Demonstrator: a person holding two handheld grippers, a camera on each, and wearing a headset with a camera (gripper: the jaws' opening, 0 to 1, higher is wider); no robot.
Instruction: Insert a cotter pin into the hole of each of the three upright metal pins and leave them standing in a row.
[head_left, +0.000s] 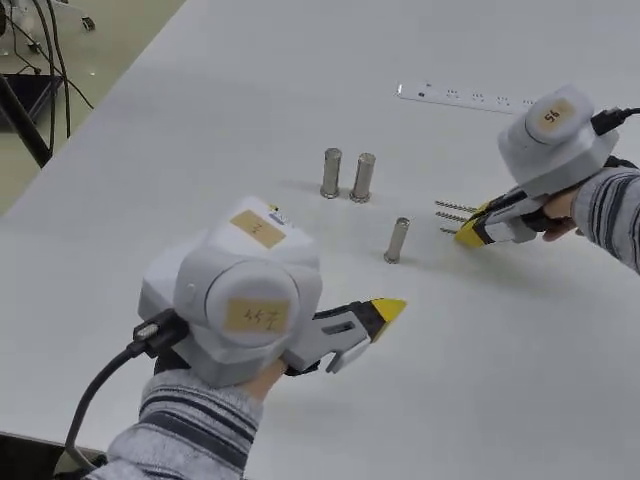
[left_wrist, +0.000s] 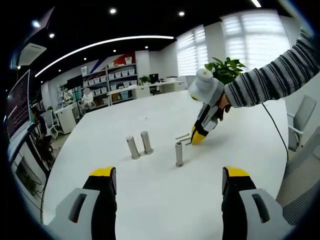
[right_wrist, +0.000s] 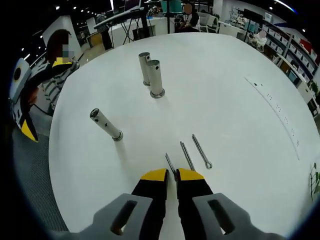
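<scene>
White power strip on table

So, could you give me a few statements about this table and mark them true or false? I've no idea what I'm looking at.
1. Three metal pins stand upright on the table. True.
2. Each metal pin already has a cotter pin through its hole. False: the three cotter pins lie loose on the table by the right gripper.
3. The left gripper has its jaws wide apart with nothing between them. True.
4. The right gripper's jaws are wide open. False: they are nearly together at the end of one cotter pin.
5. The metal pins stand in one even row. False: two stand close together and the third stands apart from them.
</scene>
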